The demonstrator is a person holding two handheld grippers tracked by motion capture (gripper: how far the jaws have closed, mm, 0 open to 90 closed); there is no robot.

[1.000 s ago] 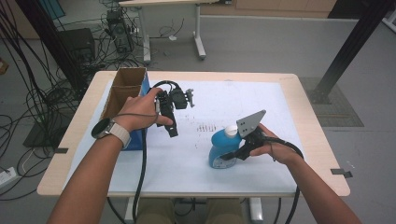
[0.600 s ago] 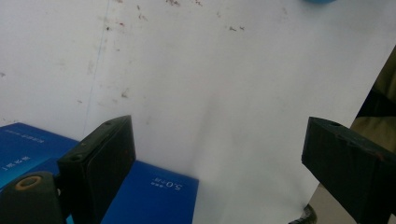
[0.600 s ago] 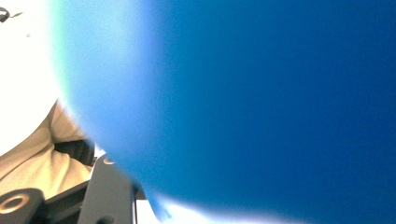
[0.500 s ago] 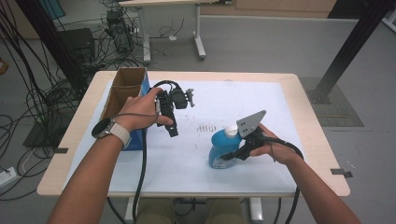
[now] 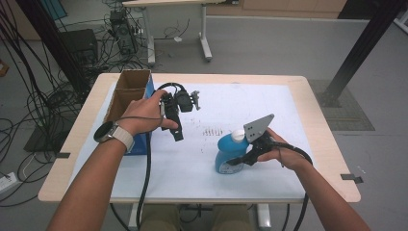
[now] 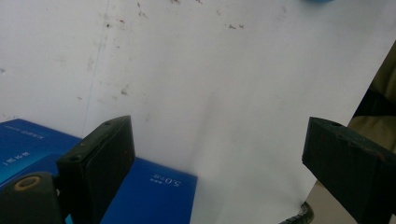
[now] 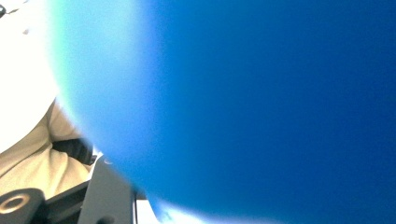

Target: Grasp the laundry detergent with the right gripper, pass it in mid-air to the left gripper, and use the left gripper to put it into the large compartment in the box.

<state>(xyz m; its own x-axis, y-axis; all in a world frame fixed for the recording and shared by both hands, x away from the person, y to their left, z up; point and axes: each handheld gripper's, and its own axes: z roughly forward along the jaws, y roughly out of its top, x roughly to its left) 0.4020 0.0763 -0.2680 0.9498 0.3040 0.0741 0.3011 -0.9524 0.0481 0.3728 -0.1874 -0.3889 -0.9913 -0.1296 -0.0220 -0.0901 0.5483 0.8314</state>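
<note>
Right gripper (image 5: 239,159) has its fingers clamped on the blue bottle (image 5: 229,153). The bottle stands upright on the white sheet (image 5: 269,106), toward the tabletop's (image 5: 317,120) near edge and right of centre, with its white cap (image 5: 238,135) on top. In the right gripper view the bottle's blue body (image 7: 261,102) sits right up against the camera and is blurred; one finger (image 7: 109,196) shows at bottom left, touching the bottle.

Left gripper (image 5: 178,134) hangs above the sheet, left of centre, fingers pointing down toward the near edge. The fingers are spread wide with nothing between them. In the left gripper view, both fingers (image 6: 100,163) frame bare white sheet (image 6: 210,93), with a blue box (image 6: 154,191) under the left one.

That blue box (image 5: 139,143) lies by the tabletop's left edge, just beside the left hand (image 5: 144,113). An open cardboard box (image 5: 129,89) stands at the far-left corner, touching or very close to the blue box; cannot tell which.

The two grippers are well apart. A small patch of dark marks (image 5: 211,131) sits on the sheet between them.
</note>
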